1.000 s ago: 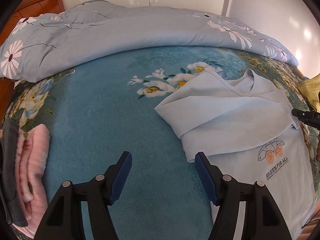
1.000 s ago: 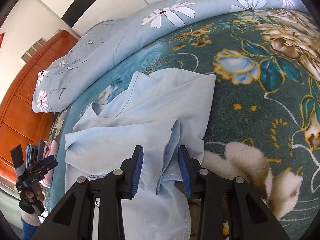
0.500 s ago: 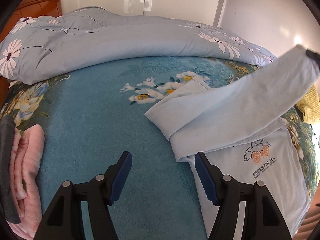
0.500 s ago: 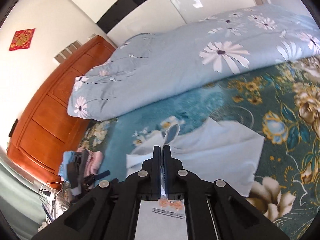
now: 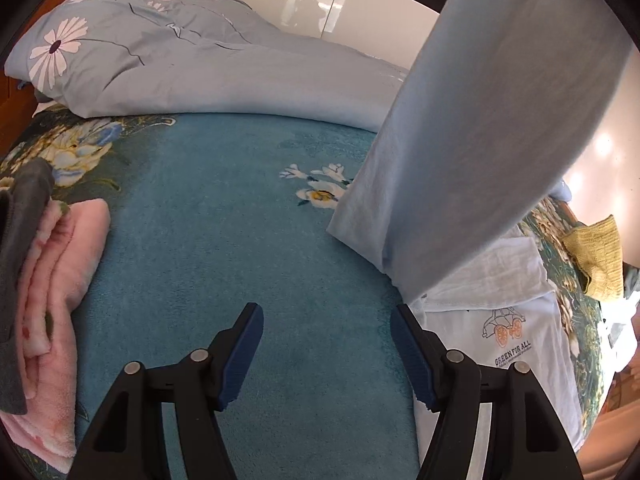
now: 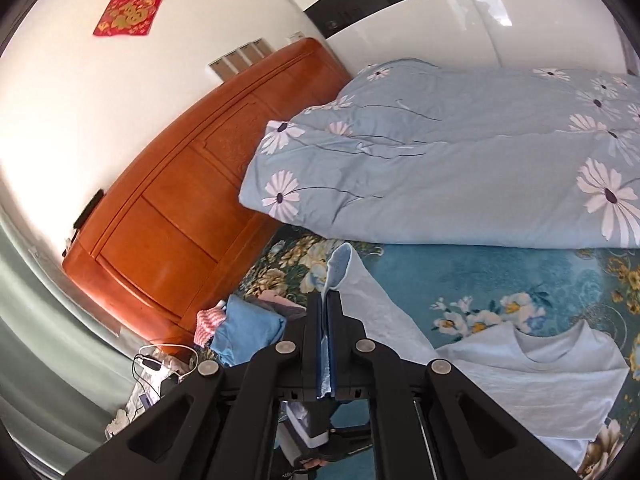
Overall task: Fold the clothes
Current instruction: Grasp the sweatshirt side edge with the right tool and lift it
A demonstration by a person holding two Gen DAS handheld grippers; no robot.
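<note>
Far left in the left wrist view: folded pink towel with a dark grey garment on top, lying at the edge of the teal floral blanket. Behind, a bunched pale-blue duvet with daisy print across the back of the bed. Centre foreground: left gripper, jaws spread wide, nothing between them, poised over bare blanket just beside the near edge of the light-blue T-shirt. The shirt lies on the right part of the bed, printed side up, a small car graphic and "GREEN FOR ALL" showing; one long portion of it is lifted in a broad band running up and out of the picture at upper right. Far right: yellow knit item on the blanket. Right wrist view: orange wooden headboard at left with a red paper decoration on the wall above; a small clothes pile below. Right gripper raised well above the bed, jaws clenched on the shirt's fabric, a flap poking past the fingertips. Collar and body of shirt still flat on blanket at right.
</note>
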